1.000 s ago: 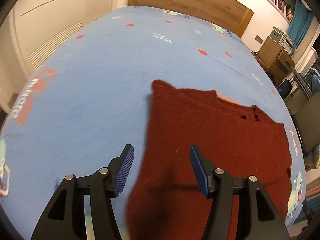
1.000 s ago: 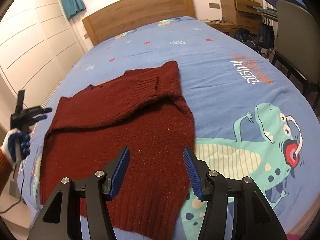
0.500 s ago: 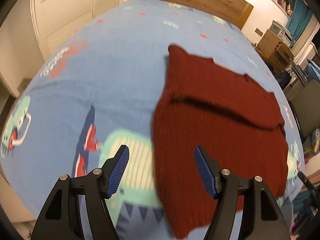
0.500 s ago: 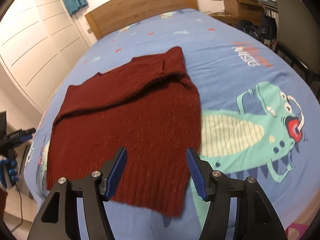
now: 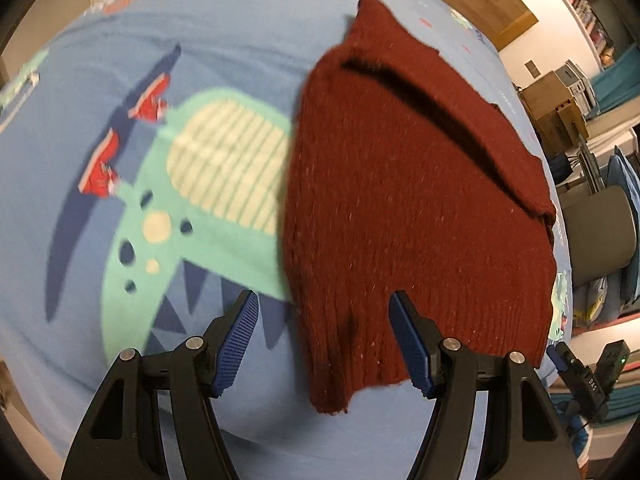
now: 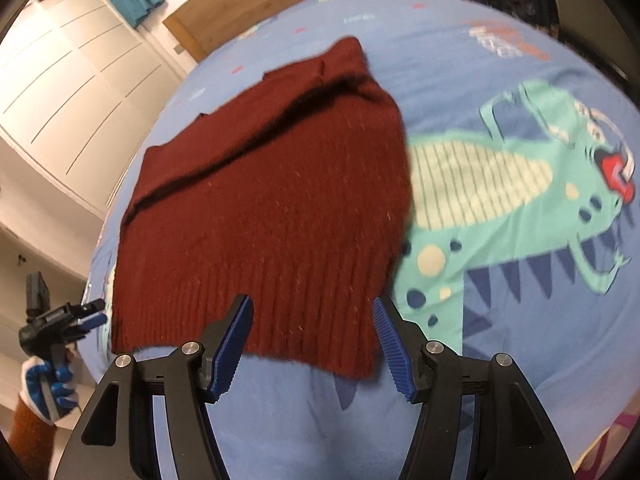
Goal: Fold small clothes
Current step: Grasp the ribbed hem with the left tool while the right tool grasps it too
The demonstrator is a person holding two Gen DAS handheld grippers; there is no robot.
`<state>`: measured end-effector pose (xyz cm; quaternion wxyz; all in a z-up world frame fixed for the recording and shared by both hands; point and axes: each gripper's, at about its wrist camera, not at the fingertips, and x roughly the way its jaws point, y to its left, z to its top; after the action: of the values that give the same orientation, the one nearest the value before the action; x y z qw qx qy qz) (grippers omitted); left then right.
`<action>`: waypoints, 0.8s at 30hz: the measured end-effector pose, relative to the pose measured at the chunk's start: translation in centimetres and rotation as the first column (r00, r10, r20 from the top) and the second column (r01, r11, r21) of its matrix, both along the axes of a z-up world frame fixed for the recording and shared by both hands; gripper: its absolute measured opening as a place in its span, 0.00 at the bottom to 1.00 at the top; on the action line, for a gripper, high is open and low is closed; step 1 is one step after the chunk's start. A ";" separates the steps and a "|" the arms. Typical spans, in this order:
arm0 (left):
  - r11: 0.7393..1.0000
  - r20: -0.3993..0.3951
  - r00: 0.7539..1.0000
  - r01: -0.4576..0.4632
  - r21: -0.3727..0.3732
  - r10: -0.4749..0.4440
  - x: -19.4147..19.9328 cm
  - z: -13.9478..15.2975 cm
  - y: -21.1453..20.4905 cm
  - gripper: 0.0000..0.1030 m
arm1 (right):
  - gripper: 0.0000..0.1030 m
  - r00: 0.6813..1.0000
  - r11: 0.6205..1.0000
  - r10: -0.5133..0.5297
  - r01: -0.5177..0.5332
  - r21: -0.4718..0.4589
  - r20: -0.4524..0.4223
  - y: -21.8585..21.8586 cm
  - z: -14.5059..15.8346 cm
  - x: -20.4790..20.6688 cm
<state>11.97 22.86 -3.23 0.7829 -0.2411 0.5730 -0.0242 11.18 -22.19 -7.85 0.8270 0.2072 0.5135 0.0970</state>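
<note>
1. Left gripper (image 5: 322, 336): jaws half-wide and empty, having just been opening, nothing between the pads. It hangs over the sweater's (image 5: 416, 208) near left hem corner. Risk: that corner curls into a point, so the jaws may pinch only the top layer, or grab the sheet (image 5: 100, 200) along with it.
2. Right gripper (image 6: 312, 340): jaws likewise half-wide, just been opening, empty, poised above the ribbed hem toward its right corner. Risk: uneven bites by the two sides would likely skew the fold.
3. Loose knit; it may stretch or sag when lifted, dragging the far part out of line.
4. Sweater: dark red knit, lying on the bed's blue dinosaur sheet, hem nearest. A dark crease runs across the upper part, likely folded-in cloth. It covers part of the dinosaur's (image 6: 500, 184) striped belly.
</note>
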 end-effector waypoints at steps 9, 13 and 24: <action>0.994 -0.031 0.999 -0.031 -0.102 0.028 0.3 -1.5 0.4 0.60 | 0.62 0.997 0.994 0.011 -0.003 0.110 -0.076 -1.8 -2.4 1.3; 0.981 -0.031 0.999 -0.034 -0.191 0.029 0.5 -1.9 1.0 0.60 | 0.62 0.994 0.987 0.011 0.006 0.160 -0.107 -2.4 -3.6 1.8; 0.930 -0.013 1.000 -0.027 -0.366 0.024 2.0 -2.8 1.5 0.60 | 0.64 0.990 0.936 0.035 0.016 0.351 -0.138 -3.8 -5.6 2.8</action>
<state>13.96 24.39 -6.02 0.7222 -0.3902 0.5585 -0.1196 14.00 -25.96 -13.41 0.7375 0.3555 0.5464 0.1762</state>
